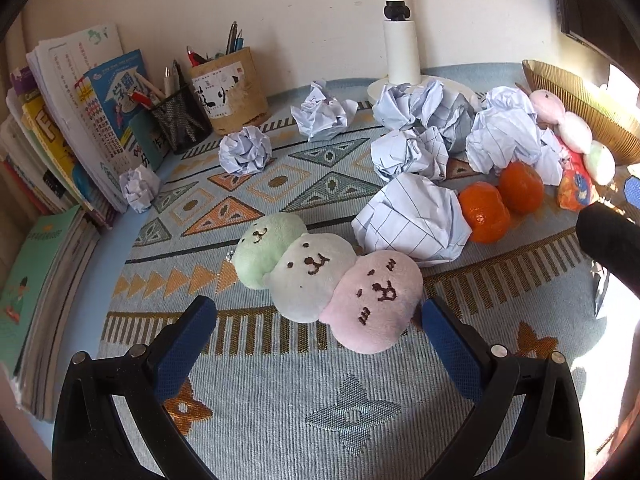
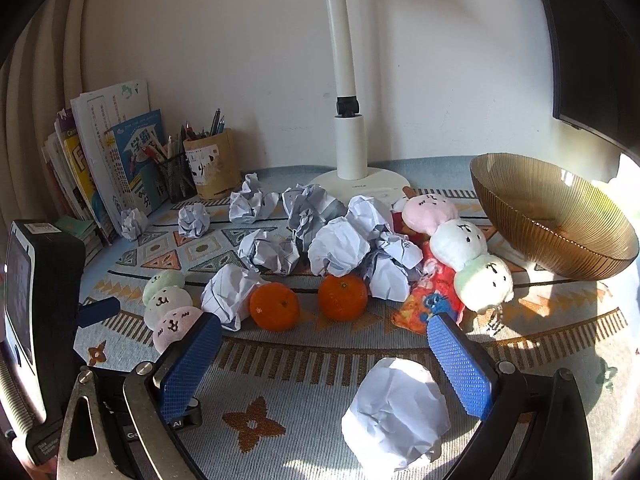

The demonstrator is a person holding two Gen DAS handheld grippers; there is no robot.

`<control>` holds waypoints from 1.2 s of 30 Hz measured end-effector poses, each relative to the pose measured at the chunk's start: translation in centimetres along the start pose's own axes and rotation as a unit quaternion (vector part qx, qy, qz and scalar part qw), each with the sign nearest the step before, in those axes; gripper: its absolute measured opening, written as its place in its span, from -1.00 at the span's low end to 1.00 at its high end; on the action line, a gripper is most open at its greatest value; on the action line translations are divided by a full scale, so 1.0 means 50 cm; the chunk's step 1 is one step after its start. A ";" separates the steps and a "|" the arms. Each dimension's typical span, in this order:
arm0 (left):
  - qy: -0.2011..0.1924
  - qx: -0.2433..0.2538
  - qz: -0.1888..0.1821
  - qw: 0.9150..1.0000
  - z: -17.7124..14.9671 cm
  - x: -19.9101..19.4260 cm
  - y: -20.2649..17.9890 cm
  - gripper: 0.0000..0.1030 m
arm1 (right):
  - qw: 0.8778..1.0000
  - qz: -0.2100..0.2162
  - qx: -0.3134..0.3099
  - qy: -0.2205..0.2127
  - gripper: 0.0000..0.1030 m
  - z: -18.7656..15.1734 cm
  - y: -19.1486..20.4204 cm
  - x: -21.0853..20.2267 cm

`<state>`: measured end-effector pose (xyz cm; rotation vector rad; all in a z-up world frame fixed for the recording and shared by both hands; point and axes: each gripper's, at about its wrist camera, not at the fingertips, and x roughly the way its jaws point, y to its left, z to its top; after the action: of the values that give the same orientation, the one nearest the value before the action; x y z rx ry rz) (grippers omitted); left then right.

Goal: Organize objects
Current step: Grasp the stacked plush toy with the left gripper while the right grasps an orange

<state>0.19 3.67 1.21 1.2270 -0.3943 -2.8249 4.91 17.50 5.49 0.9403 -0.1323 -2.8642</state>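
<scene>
Plush toy, three-ball type (green/white/pink) (image 1: 328,276), is lying on the patterned mat (image 1: 280,420), just ahead of the left gripper (image 1: 319,322). Left jaws are standing wide apart, nothing between them yet; pink end is sitting close to the right-hand pad. Right gripper (image 2: 324,344) is likewise spread and empty, hovering over a crumpled paper ball (image 2: 396,408) lying near the mat's front edge.

Step in hand, by judgement: approach phase, both grippers lining up on separate items, no grasp made.

Surroundings: more paper wads (image 2: 340,252) are piling mid-mat, w/ two oranges (image 2: 275,306) in front of them. A second plush toy (image 2: 460,244) is resting atop a red packet (image 2: 428,300), beside the amber bowl (image 2: 556,216).

Next move, as judged: left needs to advance and straddle the toy across one ball, then close. Toy is soft, so a grip at a seam btwn balls may slip. Destination is not evident; the bowl is the only open container apart from the pen holders at the back.
</scene>
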 end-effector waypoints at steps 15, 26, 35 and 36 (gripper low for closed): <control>0.029 -0.125 -0.131 0.983 -0.053 -0.009 0.187 0.92 | 0.988 0.037 -0.074 0.130 0.40 0.016 0.069 0.120; 0.068 -0.184 -0.124 0.973 0.011 0.060 0.141 0.47 | 0.985 0.029 -0.110 0.130 -0.22 0.018 0.078 0.152; 0.034 -0.169 -0.146 0.974 0.005 -0.008 0.128 0.01 | 0.990 0.052 -0.081 0.106 -0.34 -0.004 0.049 0.064; 0.030 -0.163 -0.147 0.975 0.007 -0.019 0.125 0.01 | 0.989 0.044 -0.081 0.117 -0.34 -0.008 0.047 0.063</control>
<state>0.14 -2.17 3.65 1.3868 0.2691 -2.9116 2.82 14.71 3.62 1.1931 0.0782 -2.6138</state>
